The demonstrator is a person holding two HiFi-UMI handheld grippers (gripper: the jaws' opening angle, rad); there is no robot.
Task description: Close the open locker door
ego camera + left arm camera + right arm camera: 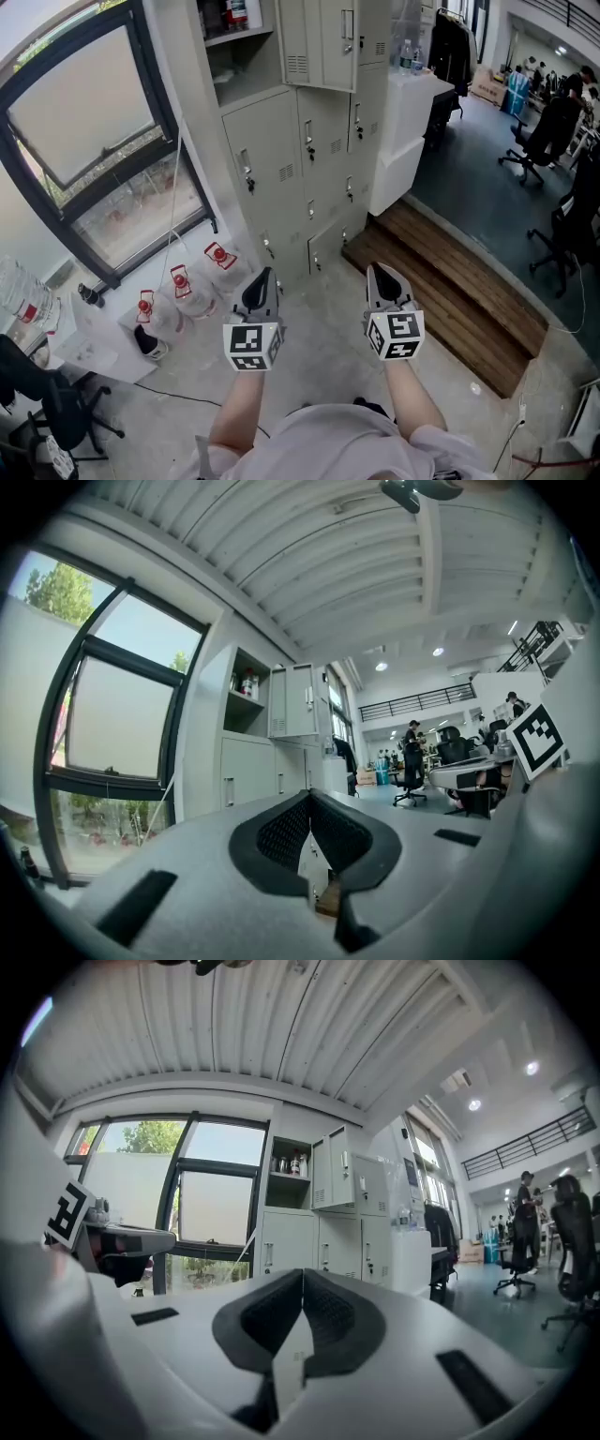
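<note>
1. We hold the left gripper (265, 274) and the right gripper (379, 270) level and side by side, well apart from the lockers (300, 159).
2. Our left fingers (281, 832) are pressed together at the tips with nothing between them, and so are the right fingers (328, 1312).
3. The open locker door (323, 42) stands at 12 o'clock from us in the top row, swung out, with its open compartment (239, 56) at its 9 o'clock.
4. Red-capped water jugs (183, 291) sit on the floor at the left gripper's 9 o'clock.
</note>
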